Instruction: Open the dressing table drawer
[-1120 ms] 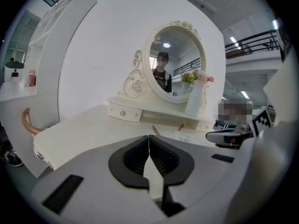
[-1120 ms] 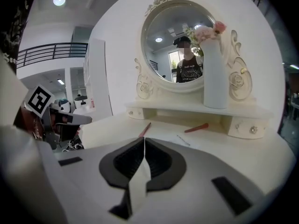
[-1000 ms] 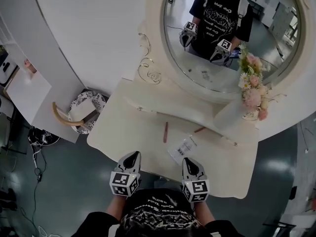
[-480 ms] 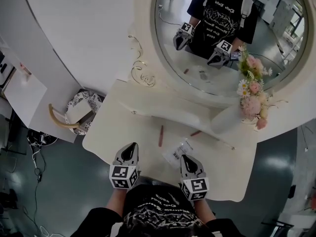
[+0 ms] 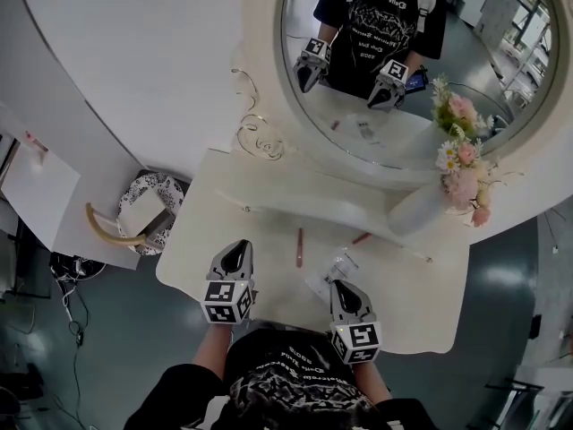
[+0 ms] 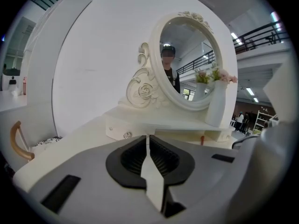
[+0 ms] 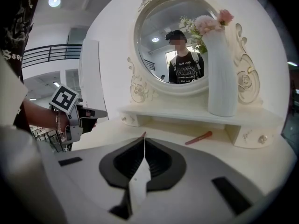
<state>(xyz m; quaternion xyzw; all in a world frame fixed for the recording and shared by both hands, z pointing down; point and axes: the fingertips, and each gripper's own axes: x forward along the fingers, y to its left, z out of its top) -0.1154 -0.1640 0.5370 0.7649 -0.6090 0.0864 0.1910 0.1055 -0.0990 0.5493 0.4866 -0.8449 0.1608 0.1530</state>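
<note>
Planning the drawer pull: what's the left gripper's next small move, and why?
Probably open the left gripper and ease toward the knob on the small drawer: its jaws are shut and empty, the knob lies just ahead, untouched.

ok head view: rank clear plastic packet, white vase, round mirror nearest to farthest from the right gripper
1. clear plastic packet, on the tabletop just ahead of the right gripper
2. white vase, back right on the shelf
3. round mirror, behind the vase
</note>
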